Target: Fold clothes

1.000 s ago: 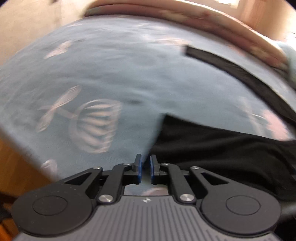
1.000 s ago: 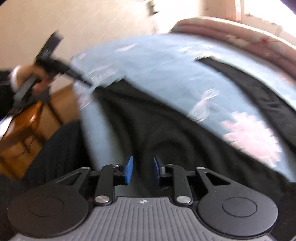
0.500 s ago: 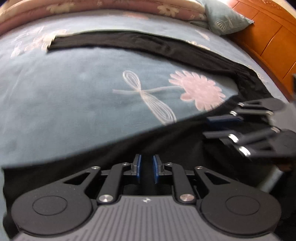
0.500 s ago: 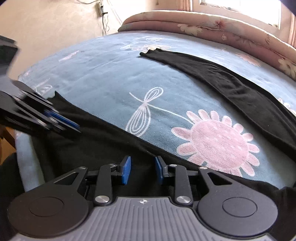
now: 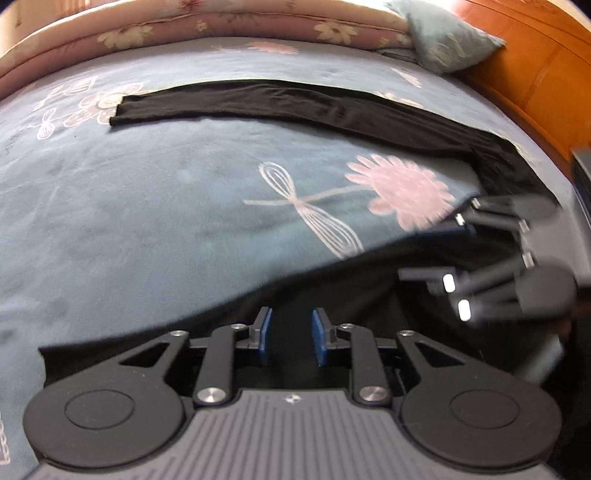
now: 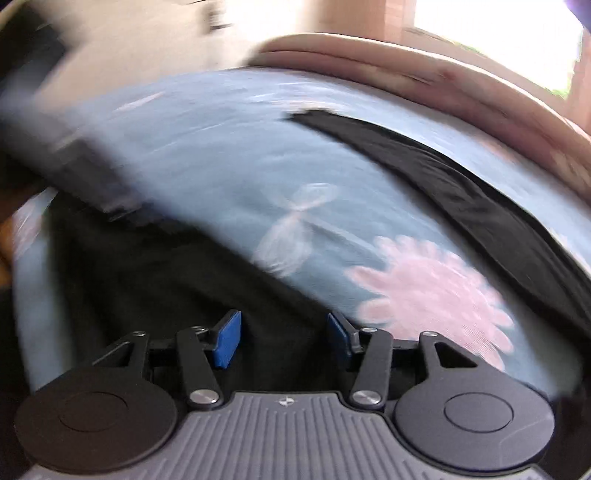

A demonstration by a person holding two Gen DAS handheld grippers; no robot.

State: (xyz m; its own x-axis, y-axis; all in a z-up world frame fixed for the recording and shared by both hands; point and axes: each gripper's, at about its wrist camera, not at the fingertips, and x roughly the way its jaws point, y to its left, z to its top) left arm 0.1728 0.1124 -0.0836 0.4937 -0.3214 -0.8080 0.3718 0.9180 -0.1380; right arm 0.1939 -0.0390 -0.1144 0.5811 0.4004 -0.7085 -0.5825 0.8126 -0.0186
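Your left tool [image 5: 289, 336] hangs low over the near edge of the bed, its blue pads parted with a clear gap between them and nothing gripped; black cloth lies just beneath and ahead of them. Your right tool [image 6: 282, 341] is spread wider, its pads well apart and empty, over the same dark fabric. In the left wrist view that right tool [image 5: 439, 258] shows at the right side, blurred, its fingers pointing left across the cloth; whether they touch the fabric cannot be told. The black garment [image 5: 332, 110] lies spread on the blue bedspread [image 5: 147, 206]: one long leg or sleeve runs flat across the far part of the bed, its cut end toward the left, then curves down the right side to join the broader part of the cloth at the near edge, under both of your tools. Between the two stretches of black the bedspread is bare, showing a pink flower print [image 5: 406, 192] and a white dragonfly print [image 5: 306, 214]. A pink flowered quilt [image 5: 221, 26] is rolled along the far side of the bed, a pale blue pillow [image 5: 447, 40] sits at the far right corner, and an orange wooden headboard [image 5: 535, 74] stands beside it. The right wrist view is smeared by motion.
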